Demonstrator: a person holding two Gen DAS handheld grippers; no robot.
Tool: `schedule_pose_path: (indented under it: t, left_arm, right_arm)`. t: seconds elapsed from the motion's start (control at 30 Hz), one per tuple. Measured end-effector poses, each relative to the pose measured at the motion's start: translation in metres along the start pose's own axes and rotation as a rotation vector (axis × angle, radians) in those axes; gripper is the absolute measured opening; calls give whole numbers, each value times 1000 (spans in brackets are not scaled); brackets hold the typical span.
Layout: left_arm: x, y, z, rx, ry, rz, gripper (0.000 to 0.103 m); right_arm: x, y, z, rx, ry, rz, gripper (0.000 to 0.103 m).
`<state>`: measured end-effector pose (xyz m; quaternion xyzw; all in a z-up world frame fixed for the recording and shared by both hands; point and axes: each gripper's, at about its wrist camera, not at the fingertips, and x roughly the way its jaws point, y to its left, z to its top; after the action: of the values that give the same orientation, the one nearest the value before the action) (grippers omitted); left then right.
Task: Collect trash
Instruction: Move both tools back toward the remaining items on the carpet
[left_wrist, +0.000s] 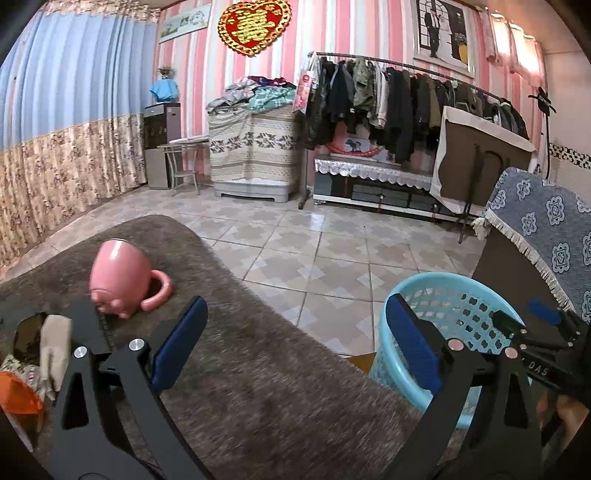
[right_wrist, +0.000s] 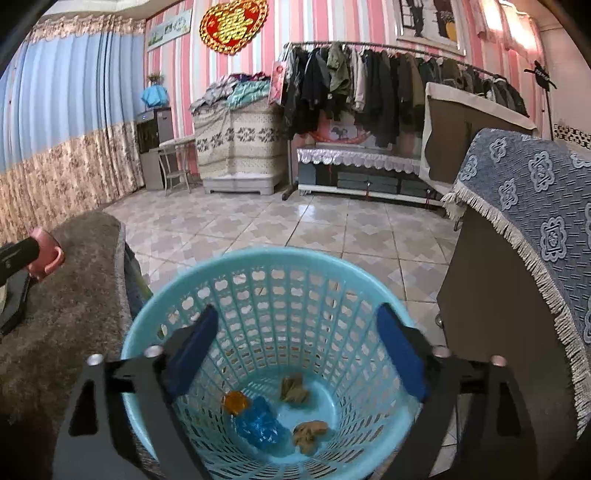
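A light blue perforated basket (right_wrist: 177, 291) stands on the floor beside the brown shaggy table top (right_wrist: 55, 314). It holds a crumpled blue wrapper (right_wrist: 260, 421), an orange piece (right_wrist: 234, 402) and two brown crumpled scraps (right_wrist: 293, 387). My right gripper (right_wrist: 295, 354) is open and empty above the basket mouth. My left gripper (left_wrist: 295, 343) is open and empty over the table's right edge; the basket (left_wrist: 454, 306) and the right gripper (left_wrist: 535, 332) show to its right. An orange wrapper (left_wrist: 18, 398) and crumpled paper (left_wrist: 53, 347) lie at the table's left.
A pink mug (left_wrist: 120, 280) lies tipped on the table, next to a dark flat object (left_wrist: 90, 328). A cabinet draped with a blue patterned cloth (right_wrist: 535, 206) stands right of the basket. Tiled floor (left_wrist: 314, 240), a clothes rack and covered furniture lie beyond.
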<state>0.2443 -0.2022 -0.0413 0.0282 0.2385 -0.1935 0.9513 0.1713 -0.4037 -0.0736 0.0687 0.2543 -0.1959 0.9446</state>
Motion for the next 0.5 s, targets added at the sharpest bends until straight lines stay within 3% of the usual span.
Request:
schedule_pose_path:
  t: [0.5]
  left_arm:
    - [-76,62,-13,-58,-42,136,97]
  right_arm:
    - [-44,44,8,-39,-53,70,98]
